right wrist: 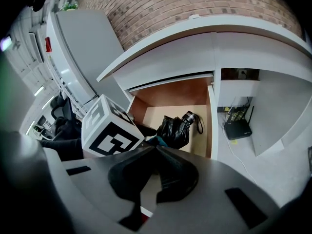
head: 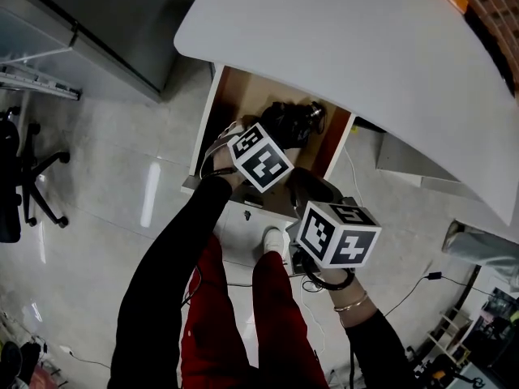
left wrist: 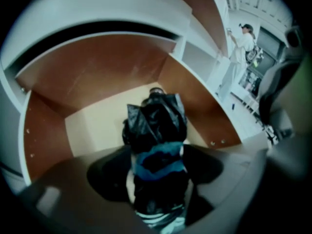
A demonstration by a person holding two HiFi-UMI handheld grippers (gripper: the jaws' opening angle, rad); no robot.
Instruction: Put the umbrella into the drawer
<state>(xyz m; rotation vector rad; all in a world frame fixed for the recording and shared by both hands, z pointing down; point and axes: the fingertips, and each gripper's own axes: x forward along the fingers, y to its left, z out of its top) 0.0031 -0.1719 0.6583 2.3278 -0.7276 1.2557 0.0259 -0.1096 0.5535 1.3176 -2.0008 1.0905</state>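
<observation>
The folded black umbrella (left wrist: pixel 157 123) lies in the open drawer (left wrist: pixel 92 72), its long axis running 6 to 12 o'clock in the left gripper view, with its near end between the wide-open, unpressing jaws of the left gripper (left wrist: pixel 157 165), while the right gripper (right wrist: pixel 157 149), closed and empty, waits farther back at 5 o'clock.

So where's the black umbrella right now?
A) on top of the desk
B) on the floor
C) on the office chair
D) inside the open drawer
D: the umbrella lies inside the open drawer, with the drawer's brown walls around it.
</observation>
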